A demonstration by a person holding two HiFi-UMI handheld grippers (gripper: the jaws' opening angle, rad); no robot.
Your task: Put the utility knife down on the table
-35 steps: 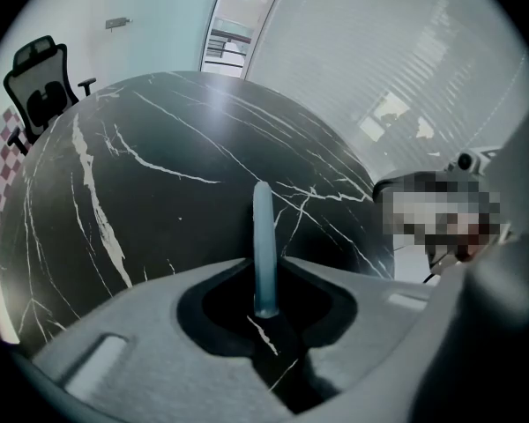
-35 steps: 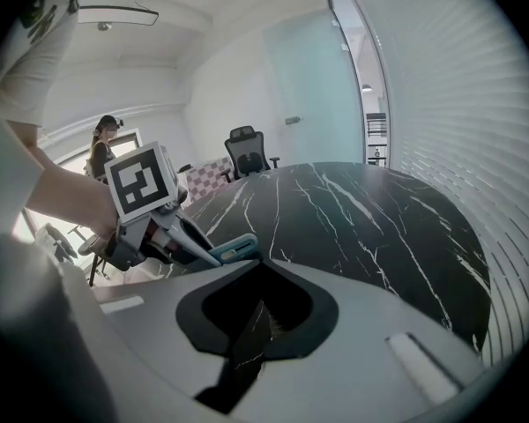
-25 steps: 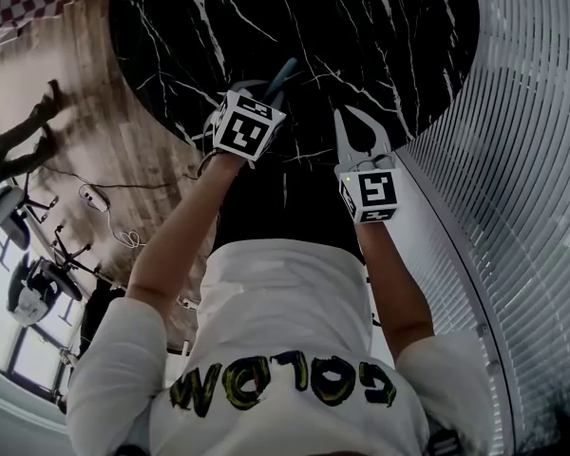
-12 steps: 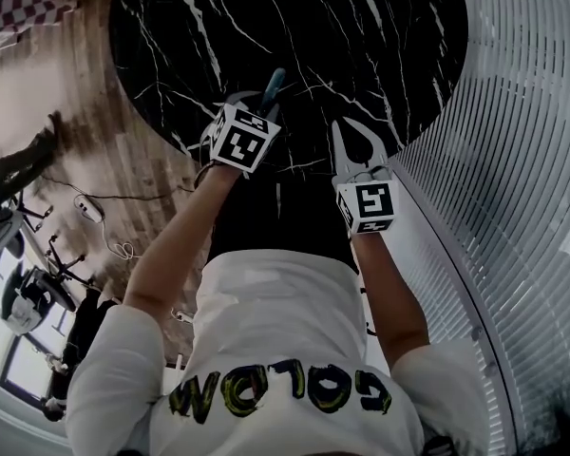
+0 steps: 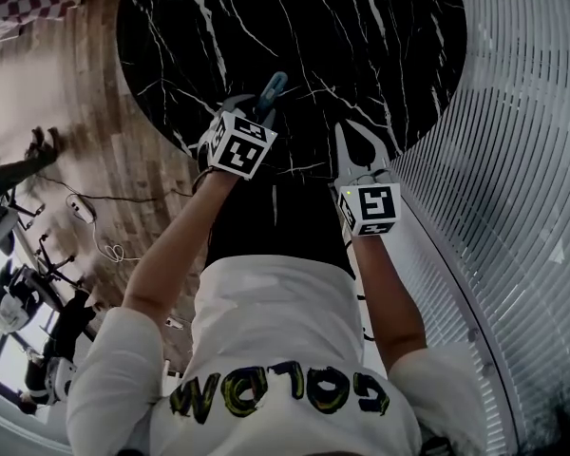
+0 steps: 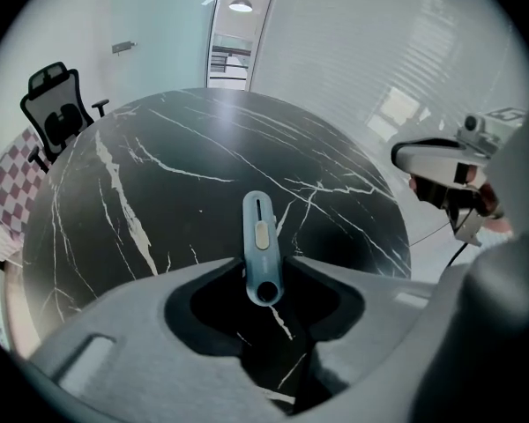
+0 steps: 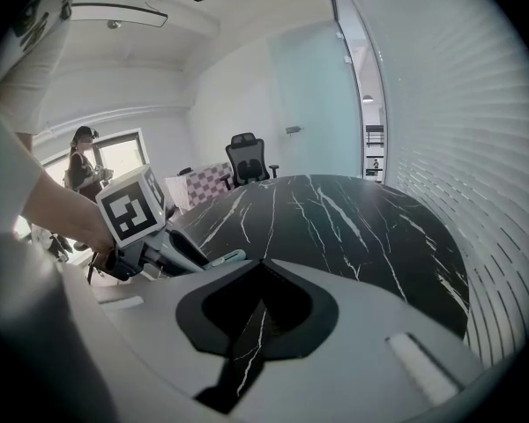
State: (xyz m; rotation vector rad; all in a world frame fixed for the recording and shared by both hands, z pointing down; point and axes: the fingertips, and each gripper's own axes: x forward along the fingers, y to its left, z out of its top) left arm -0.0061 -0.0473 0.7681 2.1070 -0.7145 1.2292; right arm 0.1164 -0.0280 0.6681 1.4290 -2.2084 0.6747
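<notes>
The blue-grey utility knife point(image 6: 261, 241) lies on the black marble table point(image 6: 159, 174), pointing away from me. Its near end sits between the tips of my left gripper point(image 6: 264, 267), whose jaws are opening and stand close on either side of it without clamping. From the head view the knife point(image 5: 272, 90) pokes out past the left gripper point(image 5: 256, 112) and its marker cube. My right gripper point(image 5: 344, 129) hovers beside it near the table's edge, shut and empty. From the right gripper view the right gripper point(image 7: 263, 263) has its tips together, with the knife point(image 7: 222, 259) to its left.
The round table point(image 5: 342, 36) ends just below both grippers. A white slatted wall point(image 5: 522, 160) curves along the right. Wooden floor with cables point(image 5: 95, 217) lies to the left. An office chair point(image 6: 57, 108) stands beyond the table, and a person point(image 7: 84, 170) stands by a window.
Both grippers have stayed about where they were. The knife still sticks out beyond the left gripper's cube, now a little lower toward the table.
</notes>
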